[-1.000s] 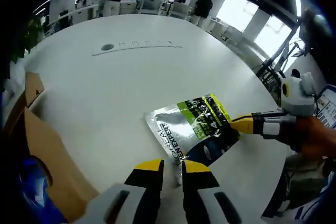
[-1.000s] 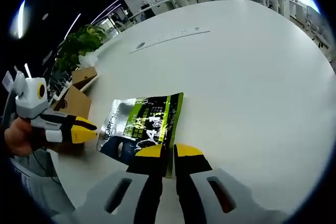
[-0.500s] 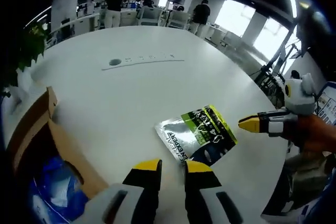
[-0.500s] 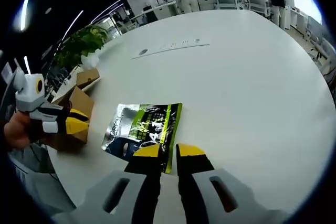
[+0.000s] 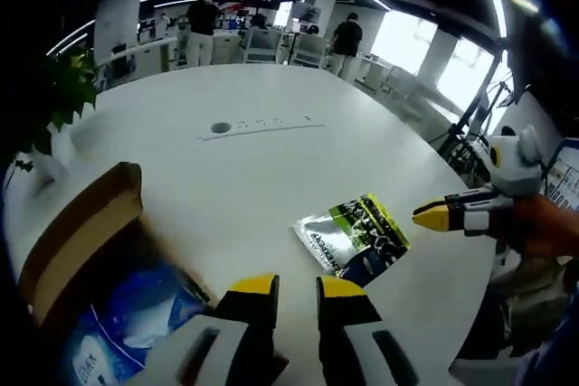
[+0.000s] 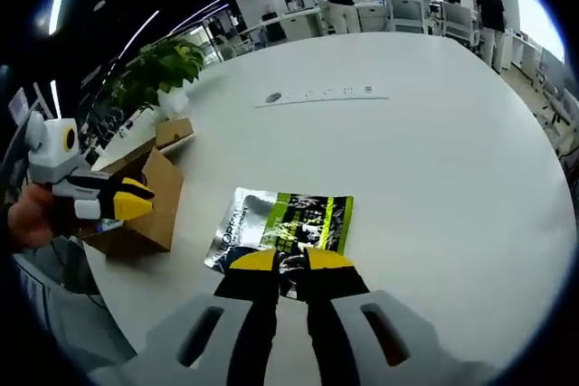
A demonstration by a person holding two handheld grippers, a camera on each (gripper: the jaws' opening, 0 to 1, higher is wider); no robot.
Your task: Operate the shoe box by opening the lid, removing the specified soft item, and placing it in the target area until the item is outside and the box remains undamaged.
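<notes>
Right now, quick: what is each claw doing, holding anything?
Left claw: empty, jaws slightly apart, above the table beside the open box.
Right claw: empty, jaws slightly apart, just short of the pouch.

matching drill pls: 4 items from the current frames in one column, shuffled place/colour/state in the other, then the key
Items:
1. pouch
2. cardboard box
3. potted plant
4. blue packet

Descriptions:
A. inside the open box
B. flat on the white table, green and silver
C. brown, lid flaps open
D. leafy, at the far table edge

Pairs: 1-B, 2-C, 3-D, 4-A
</notes>
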